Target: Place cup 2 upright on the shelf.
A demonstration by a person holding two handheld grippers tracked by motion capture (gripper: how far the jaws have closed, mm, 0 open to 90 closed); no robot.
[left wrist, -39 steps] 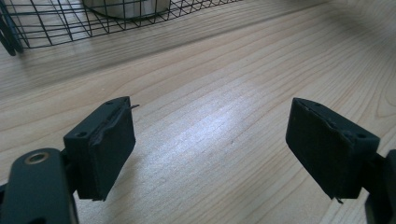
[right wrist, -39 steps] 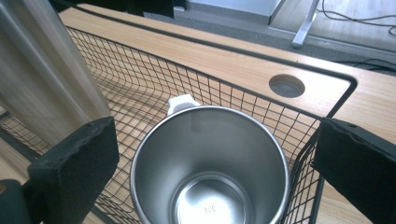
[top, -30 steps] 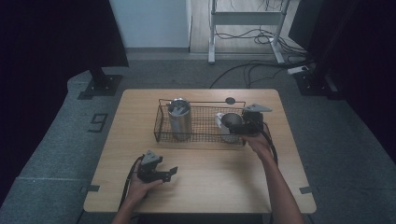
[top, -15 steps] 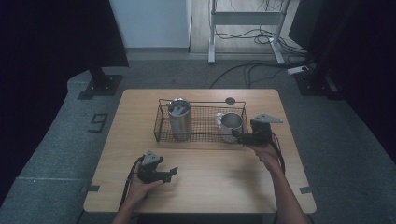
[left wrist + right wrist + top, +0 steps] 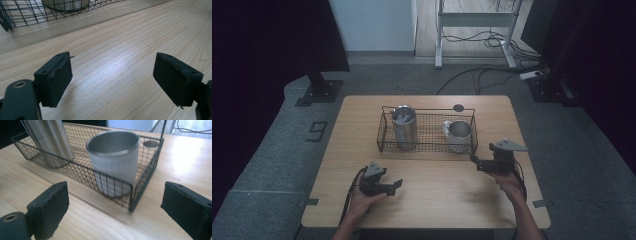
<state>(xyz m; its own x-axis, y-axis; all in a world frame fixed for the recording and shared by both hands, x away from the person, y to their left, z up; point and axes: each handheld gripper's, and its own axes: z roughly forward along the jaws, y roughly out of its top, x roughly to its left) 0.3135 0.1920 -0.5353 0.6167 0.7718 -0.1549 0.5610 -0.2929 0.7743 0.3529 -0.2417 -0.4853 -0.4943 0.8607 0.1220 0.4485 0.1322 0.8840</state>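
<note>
Wooden table (image 5: 427,200) bears the wire basket (image 5: 427,131), its cup (image 5: 459,131) and canister (image 5: 404,125) seemingly placed, while beside it the right gripper (image 5: 476,162), jaws just narrowing, and left gripper (image 5: 398,186) gape empty.

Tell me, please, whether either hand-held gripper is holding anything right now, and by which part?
Nothing is held: the left hand-held gripper and right hand-held gripper both stand open over bare table.

right gripper (image 5: 475,161) now clear of the basket (image 5: 384,137), jaws narrowing, empty

The left gripper (image 5: 113,82) holds its black fingers (image 5: 56,78) wide apart over bare wooden bench (image 5: 120,50), with nothing between; the wire basket (image 5: 37,12) lies beyond them.
</note>
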